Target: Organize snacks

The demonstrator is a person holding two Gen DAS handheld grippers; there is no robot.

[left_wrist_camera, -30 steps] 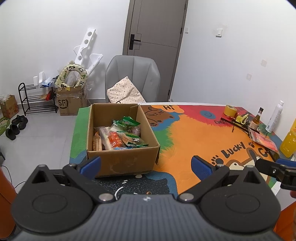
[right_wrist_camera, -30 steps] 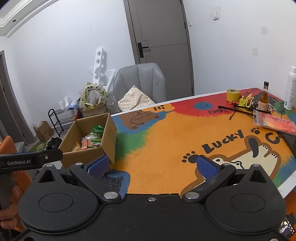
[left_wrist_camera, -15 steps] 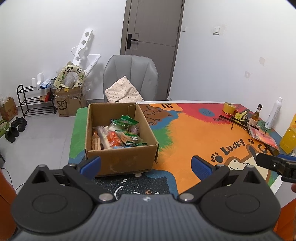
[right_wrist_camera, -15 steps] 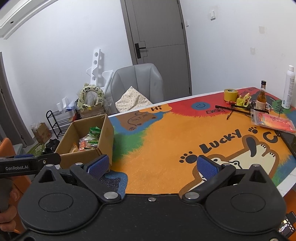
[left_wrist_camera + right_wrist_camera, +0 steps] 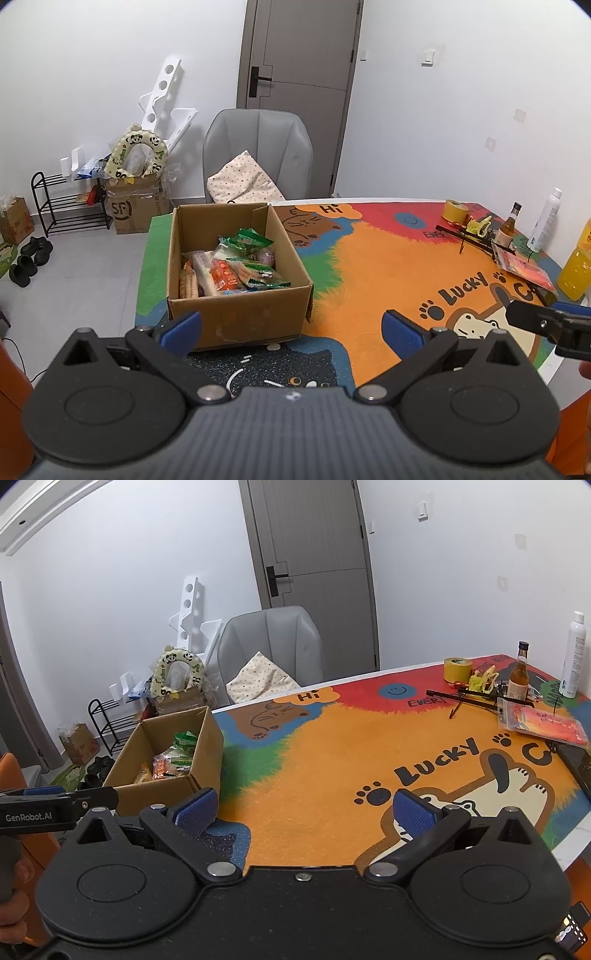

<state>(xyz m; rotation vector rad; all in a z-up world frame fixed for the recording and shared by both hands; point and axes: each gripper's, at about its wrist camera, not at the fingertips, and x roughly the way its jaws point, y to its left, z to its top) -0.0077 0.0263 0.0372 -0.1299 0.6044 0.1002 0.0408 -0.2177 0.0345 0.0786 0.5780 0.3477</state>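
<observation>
An open cardboard box [image 5: 236, 314] stands on the left part of the colourful table mat; it also shows in the right wrist view [image 5: 162, 794]. Several snack packets [image 5: 240, 269] lie inside it, green, orange and clear ones [image 5: 173, 760]. My left gripper [image 5: 291, 328] is open and empty, held back from the box's near wall. My right gripper [image 5: 306, 810] is open and empty, above the near edge of the mat, to the right of the box. Each gripper shows at the edge of the other's view.
At the table's far right stand a tape roll [image 5: 457, 669], a brown bottle [image 5: 519, 677], a white spray bottle [image 5: 572, 657], a red packet in a clear bag [image 5: 543, 725] and an orange drink bottle [image 5: 576, 269]. A grey chair [image 5: 258, 155] stands behind the table.
Both grippers have drawn back and up a little from the table, so the box looks slightly farther away. Both stay open and empty.
</observation>
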